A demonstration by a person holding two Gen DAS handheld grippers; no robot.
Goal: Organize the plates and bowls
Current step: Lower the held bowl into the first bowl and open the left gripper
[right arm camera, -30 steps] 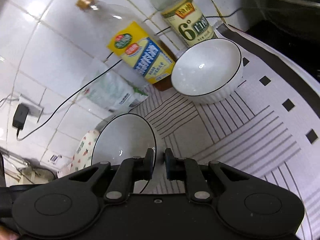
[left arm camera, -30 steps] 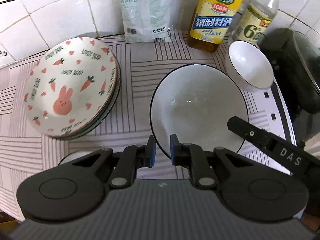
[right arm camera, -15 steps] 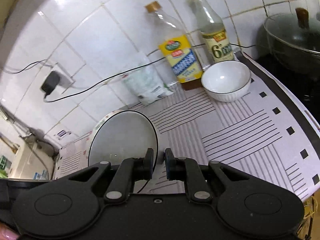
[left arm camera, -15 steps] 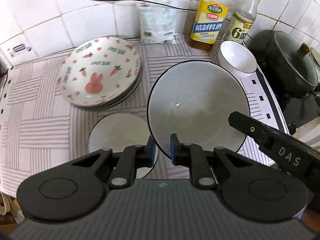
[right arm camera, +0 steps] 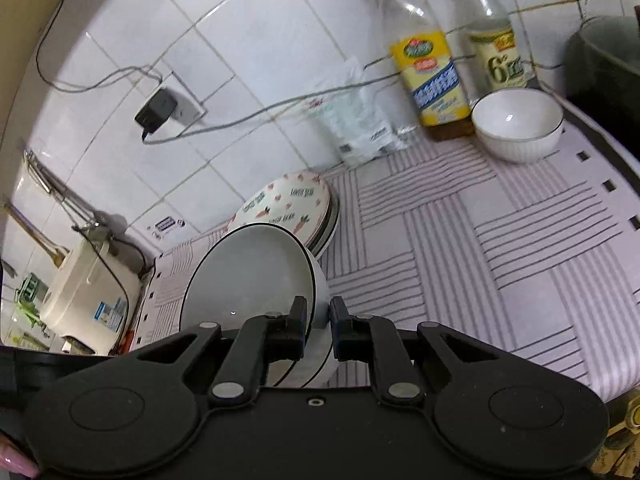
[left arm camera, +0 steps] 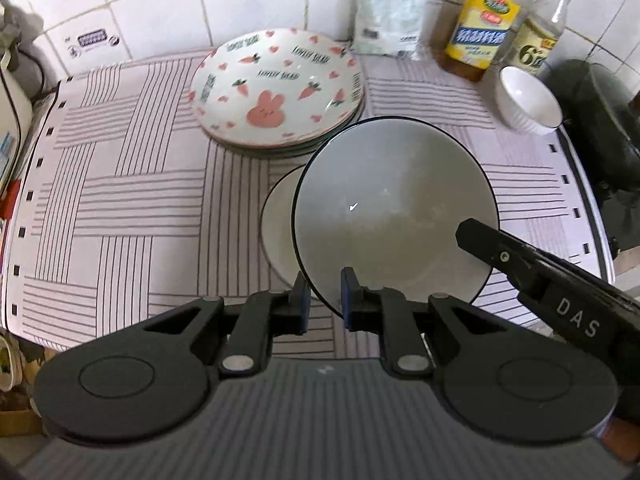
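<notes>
A large white bowl with a black rim (left arm camera: 394,208) hangs tilted above the striped mat, held from two sides. My left gripper (left arm camera: 324,300) is shut on its near rim. My right gripper (right arm camera: 319,322) is shut on its right rim and shows as a black finger (left arm camera: 520,256) in the left wrist view. Under the held bowl (right arm camera: 248,280) a second white bowl (left arm camera: 278,224) stands on the mat, partly hidden. Behind it lies a stack of rabbit-and-carrot plates (left arm camera: 276,92) (right arm camera: 292,204). A small white bowl (left arm camera: 528,100) (right arm camera: 516,120) stands at the back right by the bottles.
Two bottles (left arm camera: 480,24) (left arm camera: 540,40) and a white bag (left arm camera: 390,16) line the tiled wall. A dark pot (left arm camera: 600,120) sits on the stove at the right. A cream rice cooker (right arm camera: 88,280) stands left of the mat (right arm camera: 500,248). A cable hangs from a wall plug (right arm camera: 158,110).
Both grippers have carried the large bowl leftward and a little up. It now hangs over the second white bowl, and the small bowl and bottles have fallen farther away.
</notes>
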